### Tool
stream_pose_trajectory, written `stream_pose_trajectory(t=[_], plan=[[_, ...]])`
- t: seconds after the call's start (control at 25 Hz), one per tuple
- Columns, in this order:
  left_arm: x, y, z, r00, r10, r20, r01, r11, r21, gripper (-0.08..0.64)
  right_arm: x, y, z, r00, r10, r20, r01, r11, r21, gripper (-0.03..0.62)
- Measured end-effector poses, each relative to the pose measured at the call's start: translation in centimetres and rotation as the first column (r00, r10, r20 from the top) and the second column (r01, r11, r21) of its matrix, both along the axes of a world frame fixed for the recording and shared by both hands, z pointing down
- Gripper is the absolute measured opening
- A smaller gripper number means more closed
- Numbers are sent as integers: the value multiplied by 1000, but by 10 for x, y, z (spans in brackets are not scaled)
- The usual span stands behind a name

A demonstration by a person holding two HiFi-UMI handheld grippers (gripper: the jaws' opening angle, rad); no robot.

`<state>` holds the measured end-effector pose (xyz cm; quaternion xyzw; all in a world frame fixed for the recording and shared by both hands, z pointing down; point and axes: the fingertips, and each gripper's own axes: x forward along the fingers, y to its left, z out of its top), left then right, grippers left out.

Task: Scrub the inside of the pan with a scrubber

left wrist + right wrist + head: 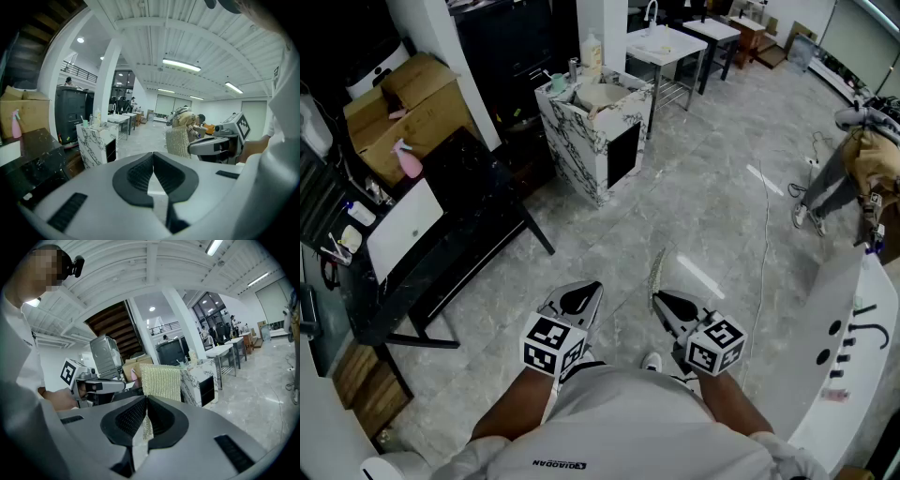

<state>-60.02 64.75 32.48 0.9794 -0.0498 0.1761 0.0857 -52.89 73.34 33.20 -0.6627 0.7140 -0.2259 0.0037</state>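
The flat, pale gold woven-mesh scrubber (161, 380) is clamped by its lower edge in the right claw (144, 401) and is held upright; the left claw (153, 157) is pressed together with nothing between its pads. Both are carried in front of the body above the grey marbled floor tiles (712, 216), well apart from any surface; no pan can be made out in any view, so scrubbing is judged not yet begun. The step is judged best served if the pan is found first, the scrubber is gripped firmly and low, and the empty left claw is used to steady the pan's rim. The white, black-veined marble-patterned surface (595, 141) ahead carries bottles and a pale vessel, too small to identify; a black table (473, 173) and brown cardboard boxes (412, 89) stand to the left; another person (848, 173) is seen at the far right.
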Motion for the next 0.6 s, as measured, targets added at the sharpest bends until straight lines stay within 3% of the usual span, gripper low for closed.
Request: stream_pose_trajectory(t=[0.6], plan=[[-1, -13, -2, 1000, 5, -12, -5, 1000, 28, 15, -3, -11, 2, 1000, 4, -15, -5, 1000, -11, 49]])
